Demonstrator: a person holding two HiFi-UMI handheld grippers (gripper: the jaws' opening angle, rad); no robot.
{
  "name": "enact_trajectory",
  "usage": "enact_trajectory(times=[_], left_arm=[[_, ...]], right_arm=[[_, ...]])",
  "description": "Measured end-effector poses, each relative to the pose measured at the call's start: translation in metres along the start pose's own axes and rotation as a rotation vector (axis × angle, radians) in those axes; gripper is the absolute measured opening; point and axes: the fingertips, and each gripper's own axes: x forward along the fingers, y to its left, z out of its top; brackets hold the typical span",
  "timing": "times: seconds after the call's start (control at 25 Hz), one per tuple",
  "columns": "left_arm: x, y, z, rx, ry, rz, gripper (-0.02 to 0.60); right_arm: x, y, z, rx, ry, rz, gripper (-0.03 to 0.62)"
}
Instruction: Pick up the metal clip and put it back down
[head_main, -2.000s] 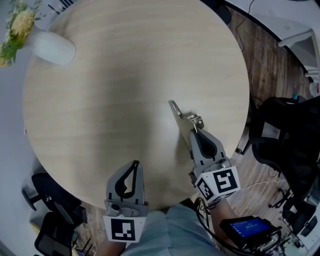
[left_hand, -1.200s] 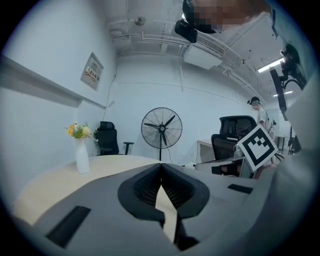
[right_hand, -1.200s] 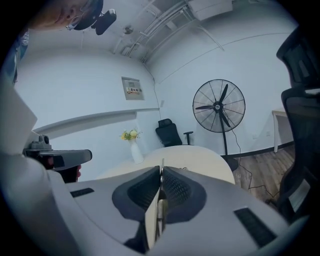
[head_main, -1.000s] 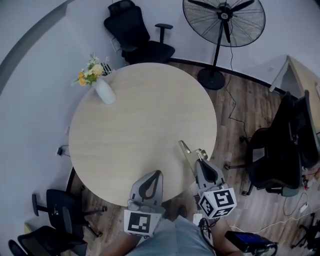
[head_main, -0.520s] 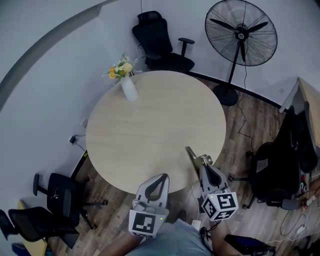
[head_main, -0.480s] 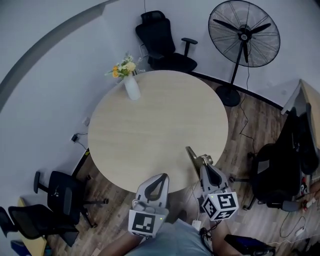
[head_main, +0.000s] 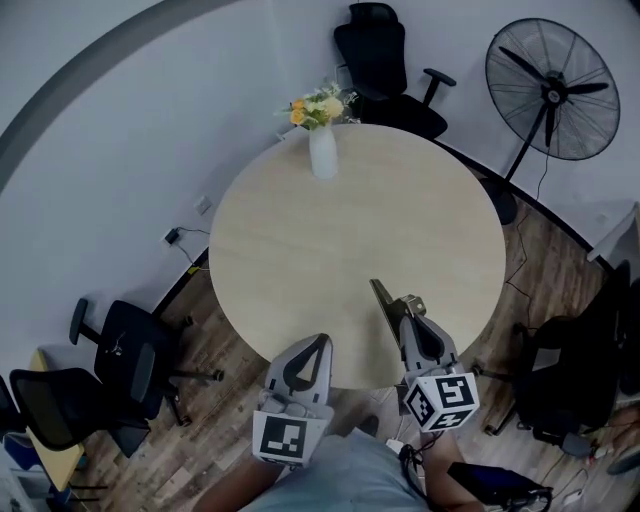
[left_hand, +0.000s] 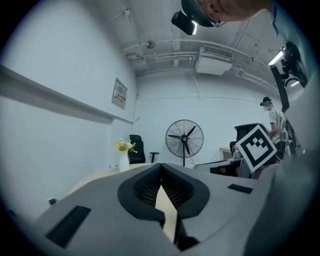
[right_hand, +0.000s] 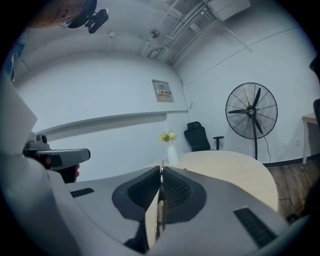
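The metal clip (head_main: 385, 298) is a thin silvery strip with a wire handle, over the near right part of the round wooden table (head_main: 300, 240). My right gripper (head_main: 409, 314) is shut on its near end. In the right gripper view the clip (right_hand: 159, 212) shows edge-on between the pressed pads of the gripper (right_hand: 161, 170). I cannot tell whether the clip touches the tabletop. My left gripper (head_main: 318, 341) hangs at the table's near edge, shut and empty; in its own view the gripper (left_hand: 160, 165) has its pads meeting with nothing between them.
A white vase with flowers (head_main: 322, 155) stands at the table's far edge. A black office chair (head_main: 385, 55) and a standing fan (head_main: 560, 90) are behind the table. More black chairs (head_main: 130, 355) stand to the left and another (head_main: 560, 385) to the right.
The head view has pulled back and swung, so the whole table and room now show. Both grippers keep their places at the near edge; the right one stays shut on the clip.
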Motion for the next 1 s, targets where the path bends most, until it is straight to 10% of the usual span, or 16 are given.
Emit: enact_trajectory(times=[0.44, 1.0], left_arm=[[0.026, 0.196, 0.004, -0.027, -0.023, 0.098, 0.018], [0.042, 0.375, -0.028, 0.139, 0.092, 0.098, 0.018]], right_arm=[[0.173, 0.118, 0.000, -0.044, 0.071, 0.108, 0.054], [0.358, 0.227, -0.025, -0.068, 0.138, 0.202, 0.054]])
